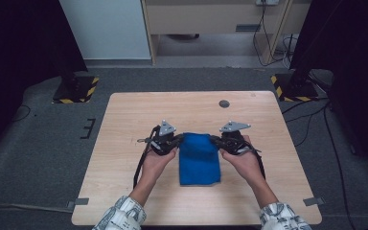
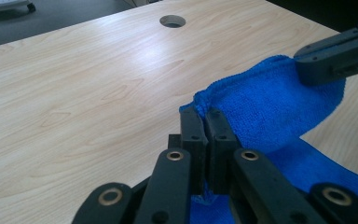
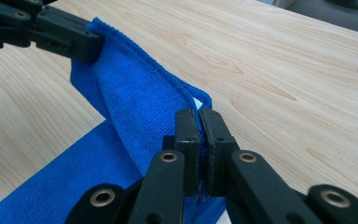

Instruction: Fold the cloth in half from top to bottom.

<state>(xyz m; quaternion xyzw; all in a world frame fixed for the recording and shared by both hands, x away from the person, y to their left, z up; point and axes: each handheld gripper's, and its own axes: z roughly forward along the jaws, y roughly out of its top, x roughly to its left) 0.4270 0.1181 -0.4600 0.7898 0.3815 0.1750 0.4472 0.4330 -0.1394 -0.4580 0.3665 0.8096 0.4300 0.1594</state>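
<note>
Both your left gripper [image 2: 206, 122] and right gripper [image 3: 199, 122] have jaws clamped tight on the far corners of the blue microfibre cloth [image 1: 199, 158], lifted between them. Uneven pulling could slip a thin corner free onto the pale wooden bench [image 1: 129, 115].

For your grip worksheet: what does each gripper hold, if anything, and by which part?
Both hold the blue cloth: the left gripper is shut on one far corner, the right gripper on the other.

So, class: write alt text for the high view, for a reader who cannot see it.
Two hand-held grippers, left gripper and right gripper, each pinch a far corner of a folded blue cloth on a light wooden table; the person's forearms enter from below.
</note>
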